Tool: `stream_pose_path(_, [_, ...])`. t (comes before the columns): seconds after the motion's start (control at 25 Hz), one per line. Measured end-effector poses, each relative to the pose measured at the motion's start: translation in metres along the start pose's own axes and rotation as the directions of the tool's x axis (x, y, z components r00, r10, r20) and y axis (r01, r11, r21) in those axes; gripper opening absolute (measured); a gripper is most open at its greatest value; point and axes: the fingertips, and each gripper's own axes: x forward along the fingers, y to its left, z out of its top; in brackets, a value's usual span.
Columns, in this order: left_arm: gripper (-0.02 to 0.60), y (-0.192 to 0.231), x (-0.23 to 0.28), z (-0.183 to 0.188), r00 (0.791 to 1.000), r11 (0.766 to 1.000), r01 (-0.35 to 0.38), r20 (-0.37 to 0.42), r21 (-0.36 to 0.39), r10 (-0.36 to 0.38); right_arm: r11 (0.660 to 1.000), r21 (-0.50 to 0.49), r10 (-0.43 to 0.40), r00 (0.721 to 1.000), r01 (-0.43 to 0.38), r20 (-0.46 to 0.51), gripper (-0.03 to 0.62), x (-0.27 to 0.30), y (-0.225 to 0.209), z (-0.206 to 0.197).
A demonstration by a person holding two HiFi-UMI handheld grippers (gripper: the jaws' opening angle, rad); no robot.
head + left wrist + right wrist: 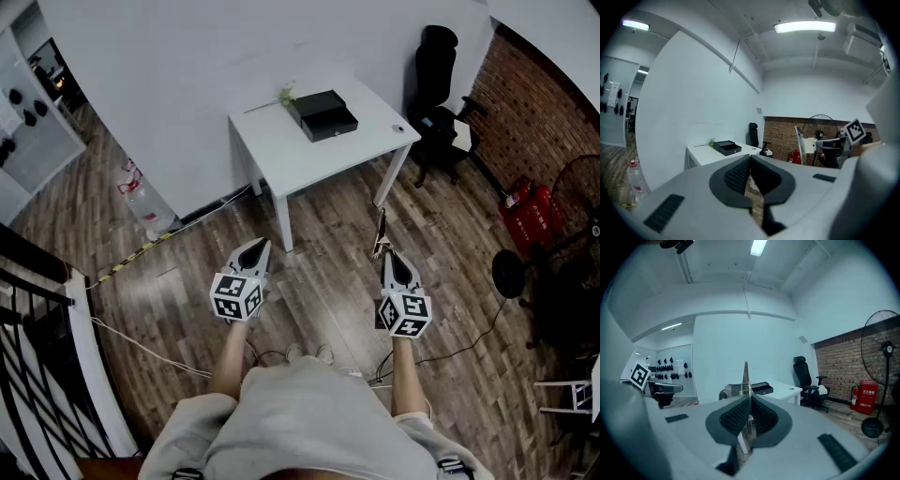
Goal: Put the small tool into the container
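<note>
Pinched in right gripper: slim tool; left gripper pressed together, empty; risk of tool pivoting or slipping from narrow pinch during carry to far container.

Ahead of you a white table stands against the white wall on a wood-plank floor. A black office chair and a brick wall lie to your right.

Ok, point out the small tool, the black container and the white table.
small tool point(746, 377), right gripper view, on its pointed metal tip.
black container point(323, 114), head view, on its top face.
white table point(281, 150), head view, on bare tabletop.
</note>
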Motion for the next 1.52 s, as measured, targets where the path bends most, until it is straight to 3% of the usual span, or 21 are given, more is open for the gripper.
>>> stream_pose_path(1.08, [0.009,-0.051,0.044,-0.019,0.999,1.0,-0.019,-0.032,-0.018,0.019,0.998,0.001,0.062,0.997,-0.062,-0.037,0.008,0.012,-0.058,-0.011])
stream_pose_path(1.52, [0.009,-0.037,0.077,-0.029,0.999,0.999,-0.035,-0.043,-0.033,0.034,0.997,-0.009,0.073,0.996,-0.073,-0.054,0.008,0.049,-0.074,-0.017])
